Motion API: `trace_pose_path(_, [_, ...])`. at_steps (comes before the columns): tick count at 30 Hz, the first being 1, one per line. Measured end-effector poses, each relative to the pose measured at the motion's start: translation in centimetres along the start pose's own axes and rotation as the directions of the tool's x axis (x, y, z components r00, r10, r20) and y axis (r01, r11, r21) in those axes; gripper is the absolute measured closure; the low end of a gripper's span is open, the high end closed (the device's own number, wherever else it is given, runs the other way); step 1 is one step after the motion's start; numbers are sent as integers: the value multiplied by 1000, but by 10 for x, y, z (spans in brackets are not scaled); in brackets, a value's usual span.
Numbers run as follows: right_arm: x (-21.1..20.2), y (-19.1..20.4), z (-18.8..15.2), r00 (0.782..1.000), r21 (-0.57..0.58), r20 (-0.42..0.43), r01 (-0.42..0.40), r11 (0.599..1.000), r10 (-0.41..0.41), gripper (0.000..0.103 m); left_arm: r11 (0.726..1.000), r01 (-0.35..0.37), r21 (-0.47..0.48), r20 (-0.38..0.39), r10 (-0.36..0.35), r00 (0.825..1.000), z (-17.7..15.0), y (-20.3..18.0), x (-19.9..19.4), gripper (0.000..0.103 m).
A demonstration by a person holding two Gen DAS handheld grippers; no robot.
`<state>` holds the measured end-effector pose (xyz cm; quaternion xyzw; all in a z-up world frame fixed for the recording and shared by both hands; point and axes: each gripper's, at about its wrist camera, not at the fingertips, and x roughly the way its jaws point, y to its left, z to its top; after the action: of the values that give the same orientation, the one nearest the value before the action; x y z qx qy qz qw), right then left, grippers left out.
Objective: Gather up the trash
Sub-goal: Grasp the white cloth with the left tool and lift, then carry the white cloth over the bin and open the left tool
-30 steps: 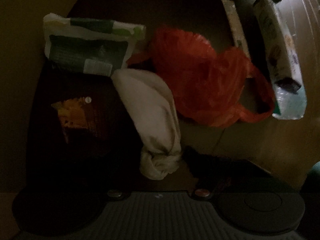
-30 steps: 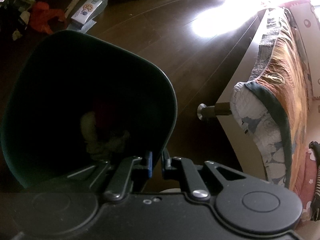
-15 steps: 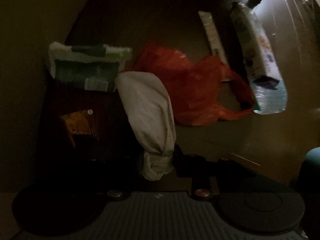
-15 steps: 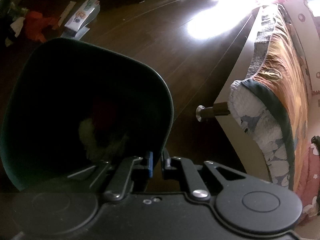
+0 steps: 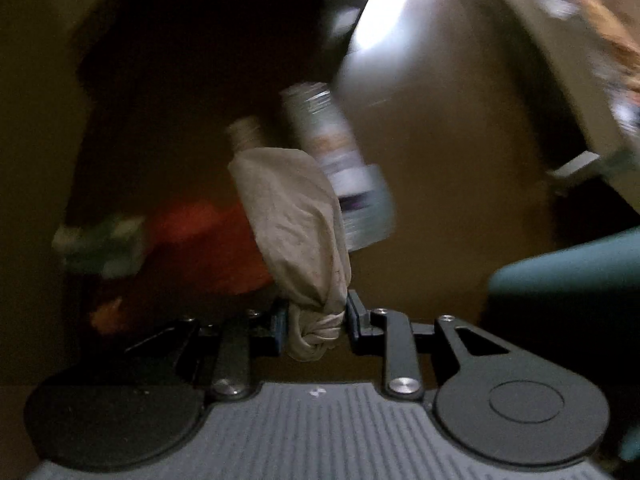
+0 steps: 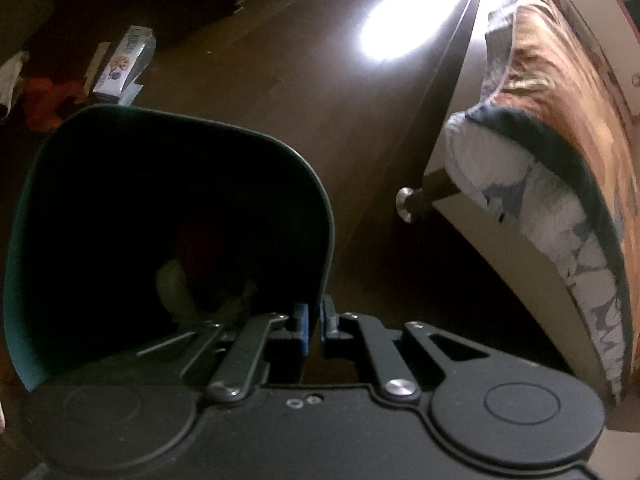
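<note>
My left gripper (image 5: pixel 316 322) is shut on the knotted end of a pale beige bag (image 5: pixel 294 220), which hangs off the dark floor. Below it lie a red plastic bag (image 5: pixel 200 240), a green and white wrapper (image 5: pixel 100 246) and a printed carton (image 5: pixel 336 152), all blurred. My right gripper (image 6: pixel 314 326) is shut on the near rim of a dark green bin (image 6: pixel 24 240). Pale trash (image 6: pixel 172 284) lies at the bin's bottom. Far left in the right wrist view are the red bag (image 6: pixel 48 100) and the carton (image 6: pixel 124 66).
A bed with a patterned quilt (image 6: pixel 560 128) and a metal leg (image 6: pixel 412 200) stands to the right. Bright glare (image 6: pixel 400 24) falls on the wooden floor. The green bin's rim (image 5: pixel 568 268) shows at the right in the left wrist view.
My left gripper closed on the beige bag's knot and lifted it well above the floor trash, turning as it rose. The right gripper moved the bin sideways a little.
</note>
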<state>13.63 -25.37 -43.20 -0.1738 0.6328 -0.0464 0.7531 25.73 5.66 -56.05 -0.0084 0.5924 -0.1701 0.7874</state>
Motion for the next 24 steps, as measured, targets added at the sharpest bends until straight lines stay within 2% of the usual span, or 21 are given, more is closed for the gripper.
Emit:
trace_pose_path(3, [4, -6, -6, 1000, 27, -17, -6, 1000, 6, 98, 990, 64, 122, 38, -69, 997, 15, -54, -28, 76])
trace_pose_path(6, [7, -16, -13, 999, 59, -38, -21, 998, 24, 97, 958, 145, 246, 68, -167, 984, 25, -110, -54, 76])
trace_pose_path(10, [8, -23, -22, 997, 80, -62, -39, 996, 44, 97, 889, 237, 392, 62, -283, 957, 24, -179, -80, 76])
trace_pose_path(14, [13, -29, -35, 994, 105, -98, -48, 993, 58, 95, 811, 318, 491, -15, -357, 934, 12, -235, -84, 76])
trace_pose_path(16, [16, -33, -46, 990, 135, -122, -54, 989, 70, 95, 769, 351, 534, -62, -379, 923, 2, -260, -81, 76])
trace_pose_path(19, [19, -37, -59, 985, 187, -147, -66, 980, 94, 94, 722, 384, 576, -132, -381, 915, -15, -290, -72, 76])
trace_pose_path(24, [16, -36, -81, 976, 269, -177, -78, 960, 129, 93, 647, 416, 638, -251, -337, 908, -36, -331, -39, 76])
